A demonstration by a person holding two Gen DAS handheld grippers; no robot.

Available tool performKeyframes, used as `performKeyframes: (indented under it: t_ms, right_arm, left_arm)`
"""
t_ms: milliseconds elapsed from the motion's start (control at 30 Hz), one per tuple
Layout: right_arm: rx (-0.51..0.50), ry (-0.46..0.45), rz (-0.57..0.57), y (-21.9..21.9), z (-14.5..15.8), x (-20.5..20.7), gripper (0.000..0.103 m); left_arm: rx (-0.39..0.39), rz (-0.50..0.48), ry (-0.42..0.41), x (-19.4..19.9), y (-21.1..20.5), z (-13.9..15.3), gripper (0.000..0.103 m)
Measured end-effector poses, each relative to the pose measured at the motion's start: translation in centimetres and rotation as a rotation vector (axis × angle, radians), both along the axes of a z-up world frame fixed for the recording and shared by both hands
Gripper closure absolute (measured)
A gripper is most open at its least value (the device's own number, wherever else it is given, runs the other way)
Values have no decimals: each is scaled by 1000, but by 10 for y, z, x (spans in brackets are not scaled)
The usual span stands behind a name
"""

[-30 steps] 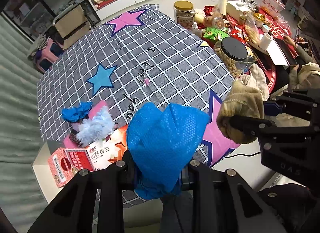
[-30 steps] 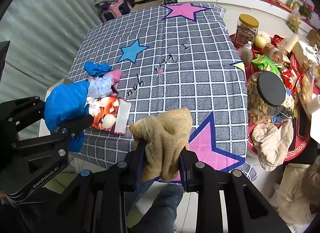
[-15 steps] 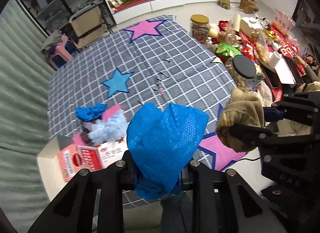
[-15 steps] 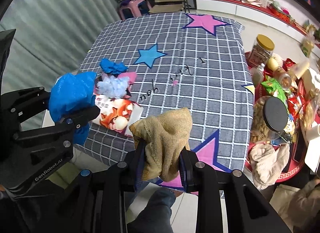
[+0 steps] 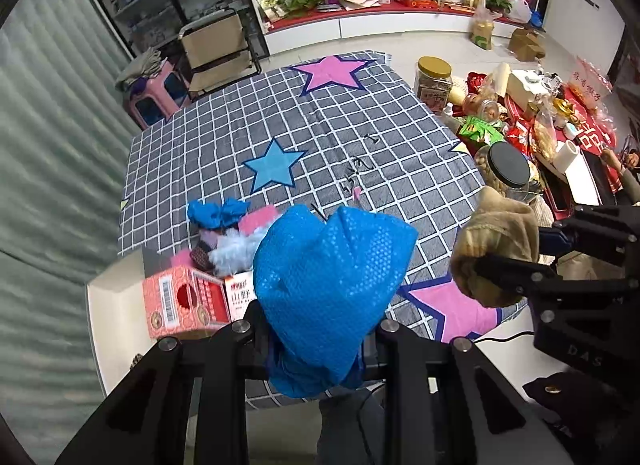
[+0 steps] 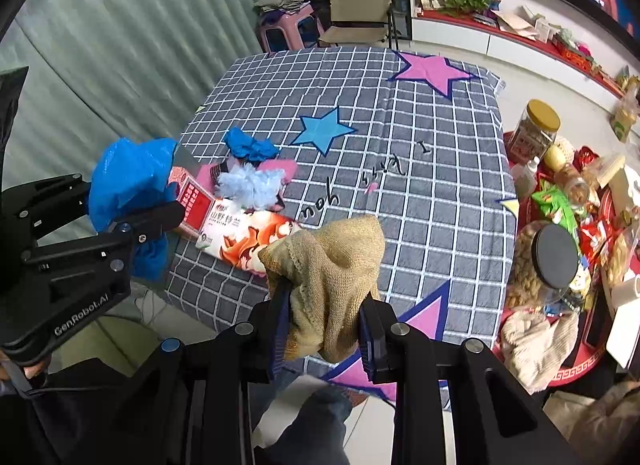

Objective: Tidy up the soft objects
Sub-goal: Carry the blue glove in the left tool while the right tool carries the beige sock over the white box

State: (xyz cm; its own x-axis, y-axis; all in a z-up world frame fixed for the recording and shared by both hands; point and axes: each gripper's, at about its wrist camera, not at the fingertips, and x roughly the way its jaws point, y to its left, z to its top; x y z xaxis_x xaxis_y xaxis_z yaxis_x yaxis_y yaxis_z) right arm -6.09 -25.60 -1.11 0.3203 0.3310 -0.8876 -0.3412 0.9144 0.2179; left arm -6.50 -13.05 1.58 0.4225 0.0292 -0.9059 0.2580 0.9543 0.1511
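Note:
My left gripper (image 5: 316, 341) is shut on a crumpled blue mesh cloth (image 5: 332, 285), held above the near edge of the table; the cloth also shows in the right wrist view (image 6: 128, 181). My right gripper (image 6: 326, 329) is shut on a tan knitted cloth (image 6: 332, 265), held to the right of the left one; the cloth also shows in the left wrist view (image 5: 496, 249). On the checked tablecloth (image 5: 360, 137) lie a small blue cloth (image 5: 218, 212), a pale blue fluffy piece (image 6: 250, 185) and a pink piece (image 5: 260, 217), beside a red and white carton (image 5: 188, 297).
Right of the table stand jars (image 5: 434, 79), snack packets and a black-lidded jar (image 5: 508, 169) on a red tray. A beige towel (image 6: 532, 341) lies on that tray. A folding chair (image 5: 216, 49) and a pink stool (image 5: 154, 93) stand behind the table.
Both grippers have risen and pulled back from the table with their cloths still held; more of the room and the far table edge shows now.

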Motion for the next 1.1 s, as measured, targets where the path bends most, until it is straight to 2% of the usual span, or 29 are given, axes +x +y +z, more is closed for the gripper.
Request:
performKeyframes:
  t_ms: [167,433,633,933,1033,1100]
  right_arm:
    - [11,18,-25,2,-5,-5,72]
    - [-14,13,-30,35,-2,1,72]
    - [9,21,-64,86,-2,9,72]
    - [-33,0,-55,179,6,17,72]
    - [-53,-55,-38,204,18,17,72]
    - [-52,-56,-22,218,19,18,72]
  left_arm:
    - [5,-4,3,-9,9,-2,73]
    - [-55,28,17,-8,55,-6,73]
    - [-107,85,-17,-1,131,6,73]
    - [-113,156,-79,12,250,13,73]
    - [-139,207,-102,13,288,14,74]
    - [-129,248,-93,14,309,9,73]
